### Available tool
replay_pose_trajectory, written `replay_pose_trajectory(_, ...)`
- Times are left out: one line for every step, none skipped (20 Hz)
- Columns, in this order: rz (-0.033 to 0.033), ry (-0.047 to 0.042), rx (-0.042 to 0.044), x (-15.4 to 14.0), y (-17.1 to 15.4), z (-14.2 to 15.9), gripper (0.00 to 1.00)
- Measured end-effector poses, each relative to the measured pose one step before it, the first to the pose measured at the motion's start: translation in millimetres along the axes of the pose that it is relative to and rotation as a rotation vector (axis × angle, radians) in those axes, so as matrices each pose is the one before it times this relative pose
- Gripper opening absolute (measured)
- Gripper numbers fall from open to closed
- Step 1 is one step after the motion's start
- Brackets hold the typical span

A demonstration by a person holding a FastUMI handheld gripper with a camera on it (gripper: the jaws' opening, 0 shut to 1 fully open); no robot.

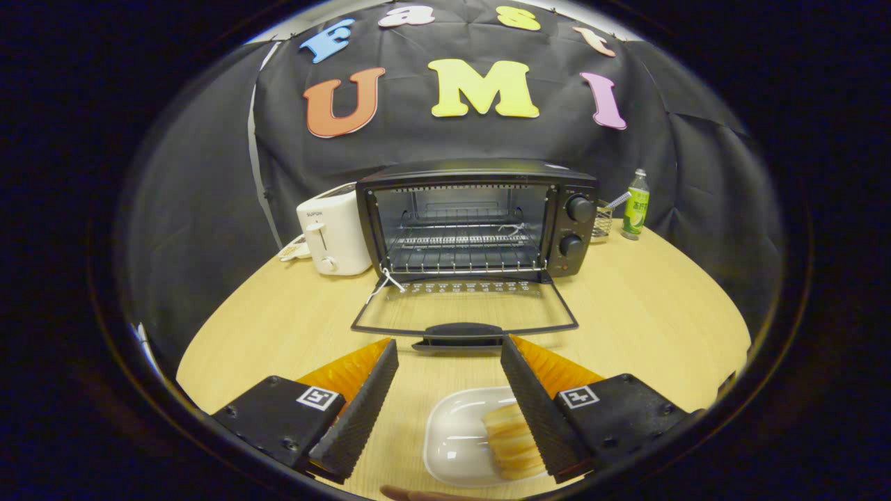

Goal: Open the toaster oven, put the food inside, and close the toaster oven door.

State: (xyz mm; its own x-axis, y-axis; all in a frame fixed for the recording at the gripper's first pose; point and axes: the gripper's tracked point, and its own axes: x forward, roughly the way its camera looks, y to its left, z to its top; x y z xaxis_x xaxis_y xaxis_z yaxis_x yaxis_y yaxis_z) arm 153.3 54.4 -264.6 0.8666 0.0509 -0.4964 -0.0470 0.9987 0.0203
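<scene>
Pale wood table [647,313], round-edged, carries the whole setup. Toaster oven [480,219], black, sits at 12 o'clock from the gripper [449,362], well beyond the fingertips. Its glass door [465,306] is dropped fully open, lying flat toward the fingers, with the dark handle [459,332] at the near edge, just ahead of the tips. Wire rack [465,242] visible inside the cavity; nothing seen on it. Two round knobs [579,209] stacked on the oven's right panel.

Gripper fingers spread wide, ribbed black pads [362,410] facing each other across a broad gap; nothing is pinched between them. Orange backing shows behind each pad.

White dish [456,435], rounded square, lies on the table between the fingers, nearer the right one. Food [511,445], a ridged golden pastry or bread piece, rests in the right part of the dish, its right side hidden behind the right finger. Cannot tell whether that finger touches it; the left finger is well apart from it.

White pop-up toaster [334,236] stands at 11 o'clock, just beside the oven's left wall. At 1 o'clock, right of the oven: a small wire basket [603,223], then a green bottle [635,205] upright near the table's far edge.

Part of a hand [418,495] at 6 o'clock, below the dish.
</scene>
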Motion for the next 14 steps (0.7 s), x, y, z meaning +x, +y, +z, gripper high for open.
replay_pose_trajectory(-0.00167, 0.00282, 0.00687, -7.98, -3.44, -3.00, 1.00)
replay_pose_trajectory(-0.00060, 0.00577, 0.00829, -8.59, -3.73, -3.36, 1.00)
replay_pose_trajectory(-0.00075, 0.00555, 0.00343, -8.05, -5.07, -4.59, 1.00)
replay_pose_trajectory(-0.00093, 0.00776, 0.00188, -7.31, -5.46, -4.31, 1.00)
replay_pose_trajectory(-0.00079, 0.01026, 0.00056, -6.13, -5.82, -6.40, 1.00)
replay_pose_trajectory(-0.00537, 0.00516, -0.00141, -5.73, -6.30, -4.31, 1.00)
replay_pose_trajectory(-0.00779, -0.00402, -0.00384, -4.67, -6.44, -4.37, 1.00)
replay_pose_trajectory(-0.00704, -0.01103, -0.00960, -3.36, -5.53, -2.95, 1.00)
replay_pose_trajectory(-0.00364, -0.01391, -0.01030, -1.02, -4.16, -4.92, 0.99)
replay_pose_trajectory(-0.00430, -0.00838, -0.00890, 1.52, -3.44, -5.86, 0.99)
replay_pose_trajectory(-0.00405, 0.00373, -0.01119, 1.62, -2.85, -10.36, 0.99)
replay_pose_trajectory(-0.00025, 0.00781, -0.01343, 3.40, -1.64, -9.09, 0.99)
replay_pose_trajectory(0.00240, 0.00822, -0.01703, 3.63, 0.39, -8.63, 1.00)
replay_pose_trajectory(0.00439, 0.01520, -0.02007, 4.31, 0.61, -8.14, 1.00)
